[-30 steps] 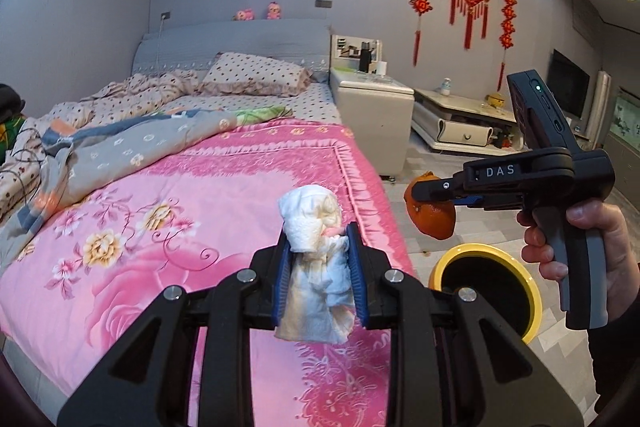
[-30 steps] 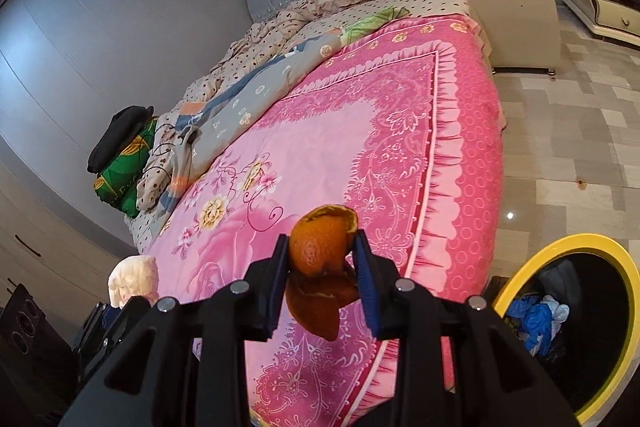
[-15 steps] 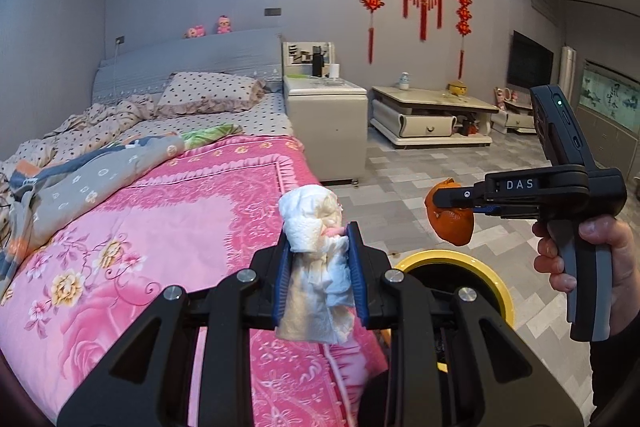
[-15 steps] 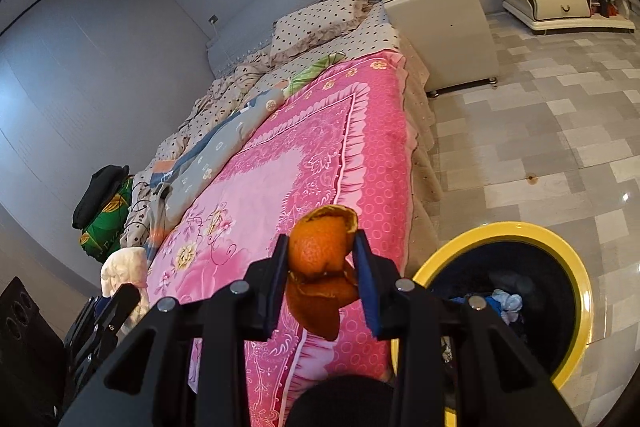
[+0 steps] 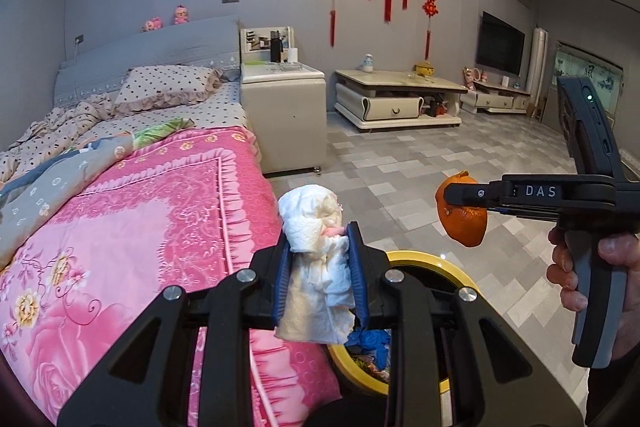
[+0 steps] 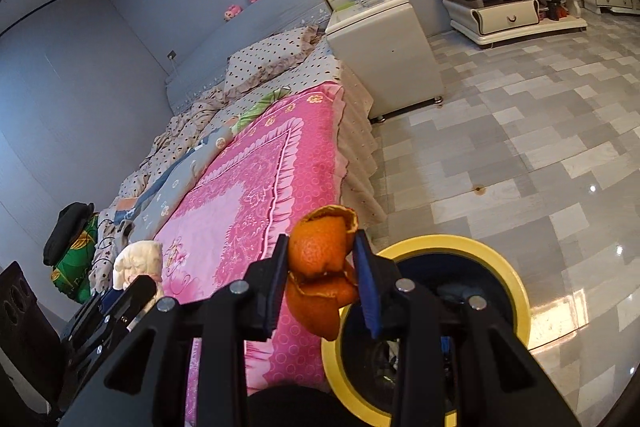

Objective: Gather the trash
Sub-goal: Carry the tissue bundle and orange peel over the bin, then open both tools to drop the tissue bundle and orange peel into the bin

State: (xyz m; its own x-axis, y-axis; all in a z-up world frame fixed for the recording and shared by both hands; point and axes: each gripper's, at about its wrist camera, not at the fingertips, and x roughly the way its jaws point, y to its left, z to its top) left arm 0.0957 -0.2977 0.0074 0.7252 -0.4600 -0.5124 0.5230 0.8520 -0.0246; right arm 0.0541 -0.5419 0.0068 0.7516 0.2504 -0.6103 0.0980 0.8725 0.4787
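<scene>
My left gripper (image 5: 318, 247) is shut on a crumpled white tissue (image 5: 314, 267) and holds it over the near rim of a yellow-rimmed trash bin (image 5: 448, 265) beside the bed. My right gripper (image 6: 322, 259) is shut on an orange peel (image 6: 322, 275) and holds it above the same bin (image 6: 508, 279). The peel (image 5: 462, 223) also shows in the left wrist view, right of the tissue. The tissue (image 6: 138, 263) shows at the left in the right wrist view. Blue trash (image 5: 370, 341) lies inside the bin.
A bed with a pink floral cover (image 5: 140, 227) lies left of the bin. A white bedside cabinet (image 5: 286, 119) and a low TV stand (image 5: 396, 101) stand beyond on the tiled floor (image 5: 420, 167). A black hat on a green bag (image 6: 72, 251) sits at the bed's far side.
Both grippers have swung right, away from the bed and over the bin, each still holding its piece of trash. More of the bin's opening now shows below them.
</scene>
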